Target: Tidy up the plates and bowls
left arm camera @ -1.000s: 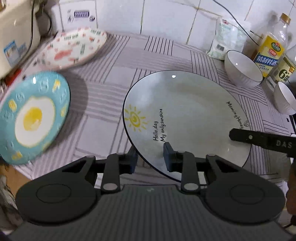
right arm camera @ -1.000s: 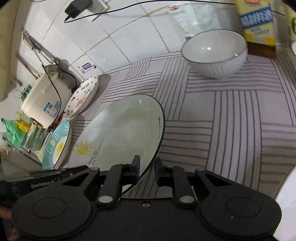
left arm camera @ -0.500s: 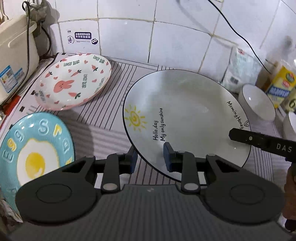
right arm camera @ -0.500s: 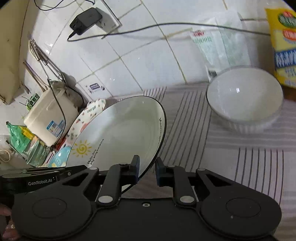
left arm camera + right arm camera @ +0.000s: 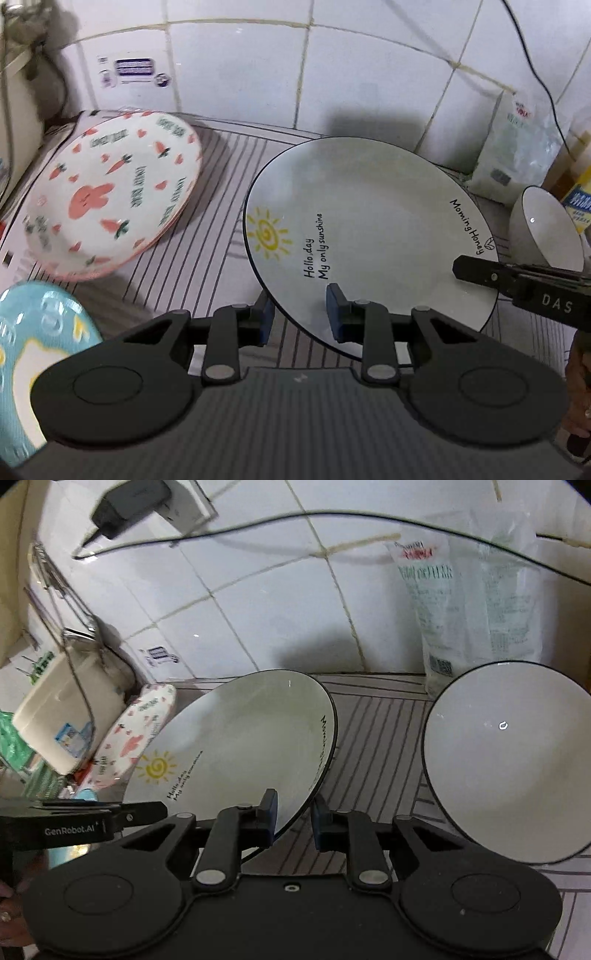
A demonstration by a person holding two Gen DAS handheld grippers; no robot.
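Fingers [image 5: 334, 312] of the left gripper [image 5: 300, 314] are clenching the near rim of the sun plate [image 5: 369, 236], and the right gripper [image 5: 293, 812] is gripping the same plate's rim at the "Morning Honey" side, so both are carrying it tilted above the striped surface [image 5: 221, 236]. Just beside it on the left, the blue egg plate [image 5: 33, 354] and the rabbit plate [image 5: 110, 195] are lying on the cloth. On the right a white bowl [image 5: 509, 760] is sitting near a salt bag [image 5: 476, 605], which is leaning against the tiled wall [image 5: 240, 70].
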